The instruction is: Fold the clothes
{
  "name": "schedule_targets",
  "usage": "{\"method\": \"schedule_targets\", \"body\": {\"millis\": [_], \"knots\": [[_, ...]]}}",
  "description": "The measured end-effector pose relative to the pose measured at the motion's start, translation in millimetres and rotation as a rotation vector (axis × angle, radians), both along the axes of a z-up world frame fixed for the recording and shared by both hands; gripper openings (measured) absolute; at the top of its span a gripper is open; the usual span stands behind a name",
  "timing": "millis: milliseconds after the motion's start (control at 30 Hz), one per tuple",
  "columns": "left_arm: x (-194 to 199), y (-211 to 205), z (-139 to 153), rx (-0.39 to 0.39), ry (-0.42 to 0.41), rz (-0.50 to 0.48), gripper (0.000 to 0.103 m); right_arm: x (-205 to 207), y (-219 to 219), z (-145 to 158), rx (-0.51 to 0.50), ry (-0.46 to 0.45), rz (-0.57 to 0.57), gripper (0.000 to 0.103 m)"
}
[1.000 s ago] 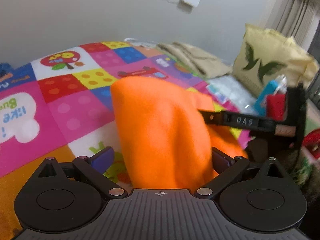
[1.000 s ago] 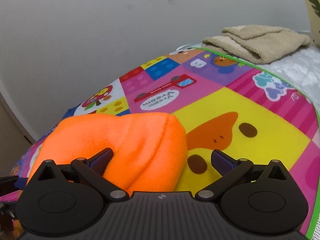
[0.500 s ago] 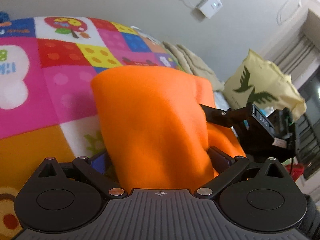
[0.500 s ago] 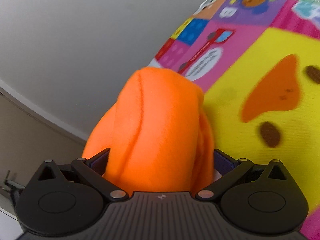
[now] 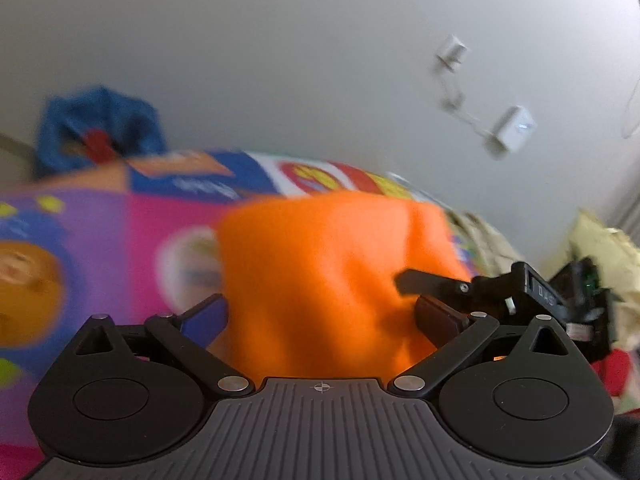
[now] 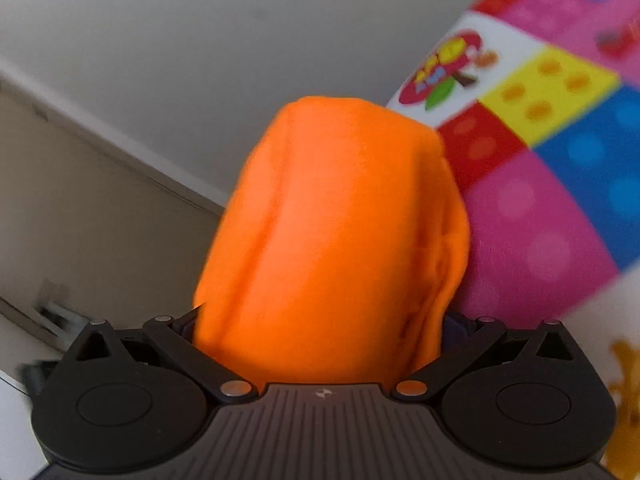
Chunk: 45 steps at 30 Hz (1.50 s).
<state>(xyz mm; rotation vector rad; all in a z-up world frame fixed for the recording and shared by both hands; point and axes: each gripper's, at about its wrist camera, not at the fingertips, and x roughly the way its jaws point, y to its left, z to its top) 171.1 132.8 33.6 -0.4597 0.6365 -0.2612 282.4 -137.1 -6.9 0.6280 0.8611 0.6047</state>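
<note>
An orange folded garment (image 5: 328,272) hangs bunched between both grippers above the colourful play mat (image 5: 120,232). My left gripper (image 5: 322,316) is shut on its near edge, and the thick cloth fills the gap between the blue-padded fingers (image 5: 208,314). In the left wrist view, one black finger (image 5: 432,286) of the right gripper presses into the cloth from the right. In the right wrist view the orange garment (image 6: 332,240) bulges upward out of my right gripper (image 6: 320,328), which is shut on it. The cloth mostly hides that gripper's fingertips.
A blue bag (image 5: 96,128) sits at the mat's far left by the wall. Beige folded towels (image 5: 484,240) and a yellow cushion (image 5: 600,248) lie at the right. White plugs (image 5: 512,128) hang on the wall. The play mat (image 6: 540,200) meets a beige panel (image 6: 80,200).
Both grippers have swung left with the orange garment held between them. The wall and blue bag have come into view, and the frames are now blurred by motion.
</note>
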Motion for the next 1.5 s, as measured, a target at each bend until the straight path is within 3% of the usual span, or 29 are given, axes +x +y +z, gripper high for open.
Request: {"method": "schedule_targets", "body": {"millis": [67,167,267,367,467,700,867,1000,1067,1167,1367,1500], "knots": [[-10.6,2.5,-5.2,0.024,-0.010,0.014,0.102,-10.2,-3.2,9.9,-0.062,-0.059,-0.029,0.103],[-26.7,1.3,-16.1,-0.004,-0.029,0.022,0.102,-37.1,-18.4,31.3,-0.150,-0.199,-0.113,0.103],[-34.6,-4.2,-23.6,-0.013,-0.056,0.035,0.102,-62.0,-16.7,45.4,-0.323,-0.346,-0.102,0.103],[-33.8,-10.9,-24.7,0.055,-0.085,0.040,0.103,-74.7,10.0,32.7,-0.632,-0.417,-0.041,0.103],[-33.0,-12.1,-30.8,0.064,-0.078,0.022,0.103,-71.9,26.9,14.4,-0.755,-0.444,-0.038,0.103],[-33.3,-7.0,-32.9,0.039,-0.063,0.045,0.103,-75.9,20.1,27.5,-0.736,-0.392,-0.033,0.103],[-34.0,-2.4,-34.3,0.023,-0.052,0.057,0.103,-73.6,6.9,62.0,-0.587,-0.454,-0.144,0.103],[-34.3,-0.5,-35.2,0.015,-0.049,0.057,0.103,-45.4,18.3,60.1,-0.705,-0.448,-0.265,0.103],[-34.7,-0.4,-35.5,0.014,-0.048,0.055,0.103,-28.6,29.3,41.4,-0.810,-0.413,-0.273,0.103],[-34.0,-1.0,-35.9,0.012,-0.047,0.045,0.103,-14.3,39.7,12.8,-0.880,-0.378,-0.243,0.103],[-34.3,0.6,-36.7,0.000,-0.046,0.047,0.103,-14.3,33.9,19.8,-0.879,-0.347,-0.203,0.103],[-42.1,3.4,-30.4,0.014,-0.069,0.059,0.103,-57.5,24.1,52.2,-0.797,-0.442,-0.194,0.103]]}}
